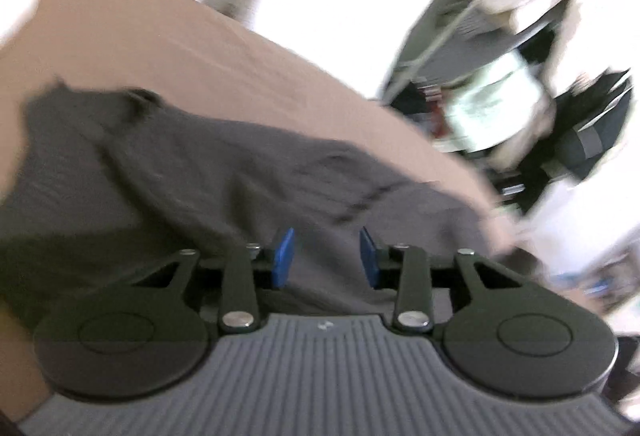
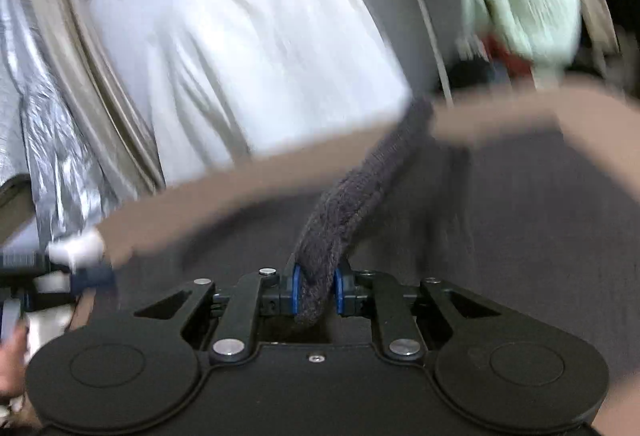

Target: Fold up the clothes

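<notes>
A dark grey garment (image 1: 224, 172) lies spread and rumpled on a tan-covered surface (image 1: 160, 36). My left gripper (image 1: 327, 256) hangs just above the cloth with its blue pads apart and nothing between them. My right gripper (image 2: 316, 294) is shut on a thick ribbed edge of the dark grey garment (image 2: 360, 196), which runs up and away from the jaws as a taut band; the rest of the cloth (image 2: 520, 216) lies flat to the right. Both views are motion-blurred.
The tan surface's edge (image 2: 240, 172) runs across the right wrist view. Beyond it hang white curtains (image 2: 240, 36) and a silvery sheet (image 2: 48, 116). A cluttered shelf with pale green and dark items (image 1: 500, 96) stands off the far right edge.
</notes>
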